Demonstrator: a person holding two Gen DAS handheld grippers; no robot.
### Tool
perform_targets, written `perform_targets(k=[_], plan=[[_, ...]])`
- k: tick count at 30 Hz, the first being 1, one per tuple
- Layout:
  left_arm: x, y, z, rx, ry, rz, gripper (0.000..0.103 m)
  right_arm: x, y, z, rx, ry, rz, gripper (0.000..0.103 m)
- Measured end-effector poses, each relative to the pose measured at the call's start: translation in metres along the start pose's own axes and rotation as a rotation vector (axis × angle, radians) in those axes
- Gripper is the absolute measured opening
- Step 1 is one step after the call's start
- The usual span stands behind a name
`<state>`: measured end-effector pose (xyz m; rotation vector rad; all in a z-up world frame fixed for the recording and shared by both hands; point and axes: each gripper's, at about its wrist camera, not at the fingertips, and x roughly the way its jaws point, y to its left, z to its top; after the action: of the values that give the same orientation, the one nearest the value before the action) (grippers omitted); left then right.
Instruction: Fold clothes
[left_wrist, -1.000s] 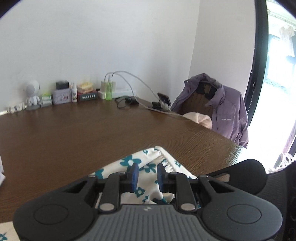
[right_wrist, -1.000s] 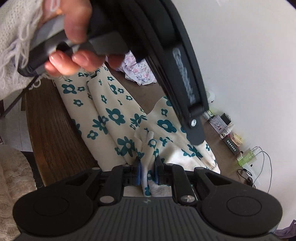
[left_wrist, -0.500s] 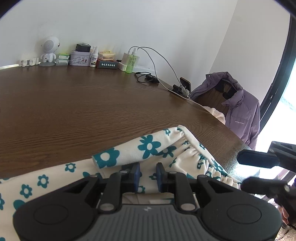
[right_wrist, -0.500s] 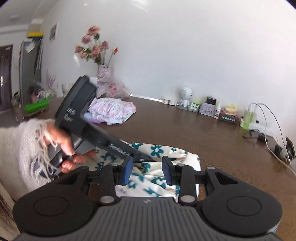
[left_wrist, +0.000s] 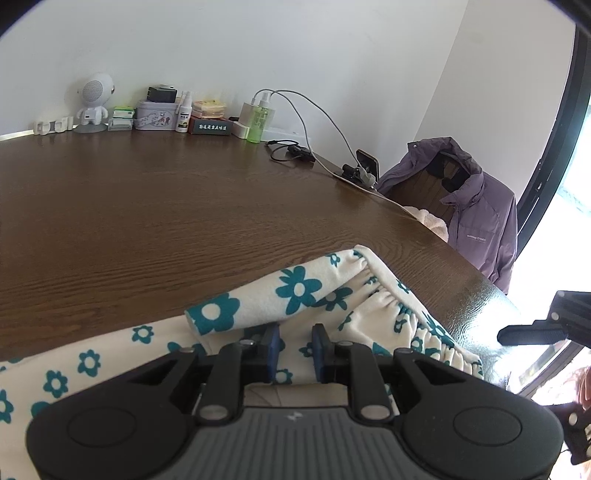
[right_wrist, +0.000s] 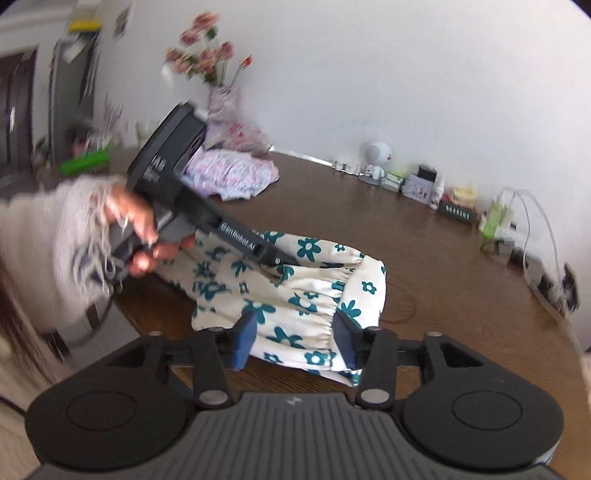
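1. A cream garment printed with teal flowers (right_wrist: 295, 295) lies folded on the near part of a dark wooden bench (left_wrist: 155, 206), its gathered elastic edge toward the bench's right corner.
2. The left tongs (left_wrist: 294, 347) sit low over the garment. Their blue pads are narrowly parted, with cloth showing in the gap between them; they are not pressed together on it.
3. The right tongs (right_wrist: 293, 341) are spread wide, well above the near edge of the folded garment and gripping nothing.
4. In the right wrist view, a hand (right_wrist: 147, 236) in a fuzzy pale sleeve holds the left tool, whose tip rests down on the garment.
5. Along the far wall stand a small white robot figure (left_wrist: 92, 101), a tin, small boxes and a green bottle (left_wrist: 258, 120), with white cables trailing across the bench.
6. A purple jacket (left_wrist: 476, 218) hangs over a chair beyond the bench's right edge.
7. A heap of pink-patterned cloth (right_wrist: 231, 173) lies at the far left, near a vase of pink flowers (right_wrist: 207, 55).
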<state>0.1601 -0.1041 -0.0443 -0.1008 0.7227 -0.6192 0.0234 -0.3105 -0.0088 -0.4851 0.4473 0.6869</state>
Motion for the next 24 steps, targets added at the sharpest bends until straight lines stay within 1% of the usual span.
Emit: perform_targets(k=[1, 3, 4, 6, 7, 8, 10, 11, 15, 16, 17, 19, 22, 24], plan=[[0.000, 0.000, 0.000, 0.001, 0.001, 0.000, 0.017, 0.004, 0.006, 0.001, -0.085, 0.022, 0.000, 0.058], [0.001, -0.001, 0.001, 0.003, 0.003, 0.001, 0.017, 0.019, 0.014, 0.004, -0.210, 0.063, 0.006, 0.057], [0.001, 0.000, 0.001, 0.004, 0.004, 0.002, 0.017, 0.028, 0.017, 0.005, -0.267, 0.080, 0.012, 0.054], [0.001, -0.001, 0.001, 0.009, 0.008, 0.003, 0.017, 0.043, 0.020, 0.007, -0.331, 0.102, 0.043, 0.037], [0.000, -0.001, 0.002, 0.012, 0.011, 0.003, 0.017, 0.049, 0.017, 0.010, -0.320, 0.106, 0.060, 0.019], [0.000, -0.001, 0.002, 0.016, 0.013, 0.004, 0.018, 0.055, 0.014, 0.013, -0.296, 0.107, 0.077, 0.011], [-0.004, -0.002, 0.002, 0.029, 0.010, 0.010, 0.018, 0.063, 0.005, 0.018, -0.241, 0.104, 0.108, 0.011], [-0.008, -0.002, 0.002, 0.041, 0.003, 0.009, 0.020, 0.065, 0.001, 0.018, -0.208, 0.099, 0.121, 0.011], [-0.031, -0.004, 0.005, 0.087, -0.029, -0.037, 0.027, 0.071, -0.010, 0.012, -0.109, 0.096, 0.148, 0.011], [-0.036, -0.006, 0.007, 0.104, -0.040, -0.045, 0.031, 0.071, -0.012, 0.010, -0.087, 0.095, 0.153, 0.011], [-0.040, -0.009, 0.009, 0.123, -0.053, -0.053, 0.037, 0.070, -0.014, 0.009, -0.064, 0.094, 0.154, 0.011], [-0.043, -0.015, 0.013, 0.166, -0.060, -0.081, 0.045, 0.068, -0.019, 0.011, -0.013, 0.089, 0.155, 0.011], [-0.046, -0.028, 0.013, 0.259, -0.043, -0.116, 0.045, 0.061, -0.029, 0.016, 0.067, 0.060, 0.158, 0.012], [-0.045, -0.034, 0.011, 0.307, -0.030, -0.106, 0.045, 0.058, -0.036, 0.019, 0.109, 0.037, 0.164, 0.012]])
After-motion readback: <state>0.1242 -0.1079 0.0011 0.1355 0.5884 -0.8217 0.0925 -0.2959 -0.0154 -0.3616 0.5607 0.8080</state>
